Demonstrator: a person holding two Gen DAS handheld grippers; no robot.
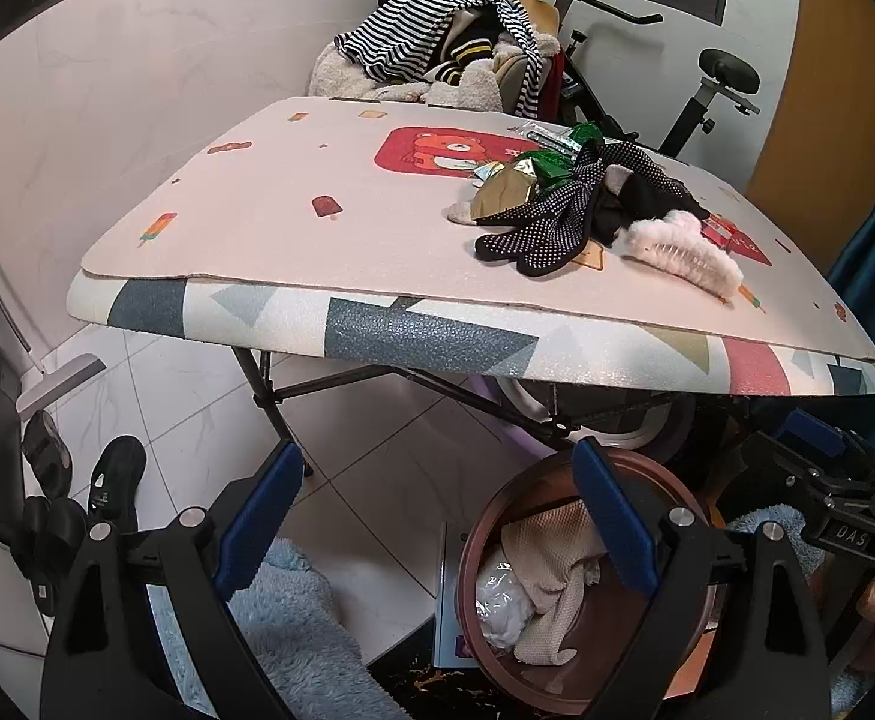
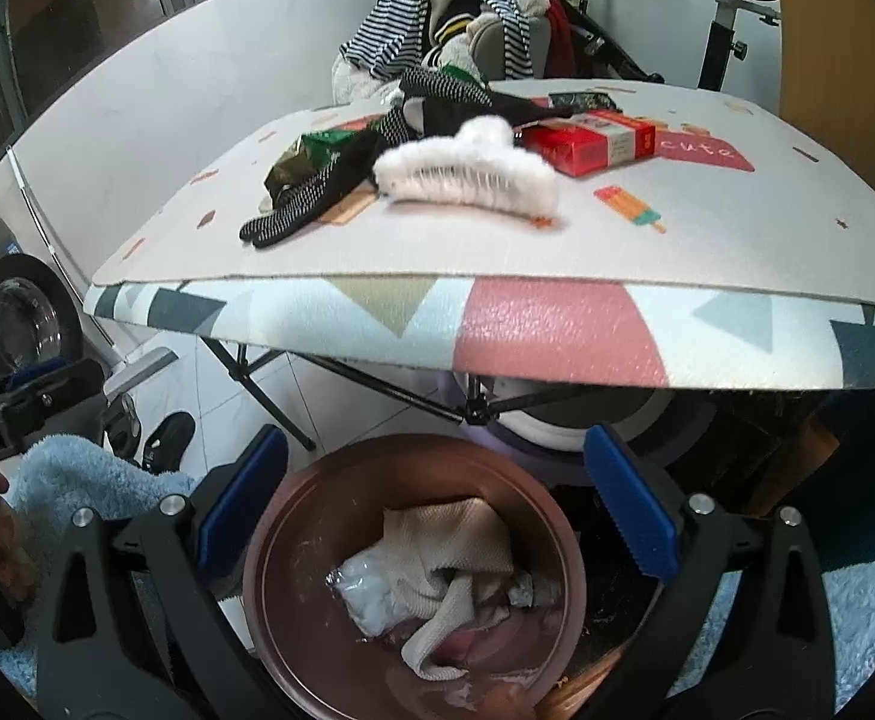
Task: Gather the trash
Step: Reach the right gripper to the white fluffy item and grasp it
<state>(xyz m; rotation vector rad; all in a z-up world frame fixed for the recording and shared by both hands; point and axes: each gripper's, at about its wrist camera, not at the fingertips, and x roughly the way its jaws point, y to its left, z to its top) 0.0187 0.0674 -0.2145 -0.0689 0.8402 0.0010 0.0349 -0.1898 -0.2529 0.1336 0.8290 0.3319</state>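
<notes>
Right wrist view: right gripper w/ jaws spread wide, nothing between the pads, hovering right above the brown bin. Inside bin: beige cloth, a clear plastic bag and a bit of foil. Bin sits on the floor in front of and below the table edge. Up on the table, beyond the bin: white fuzzy hair clip, black dotted glove, green-gold wrapper, red box. Behind table, a pile of striped clothes. Left wrist view: left gripper also spread wide and empty, just left of the bin, over floor tile and a blue fluffy rug. Same clutter on the table above: glove, hair clip, wrappers. Black shoes on the floor far left of bin.
</notes>
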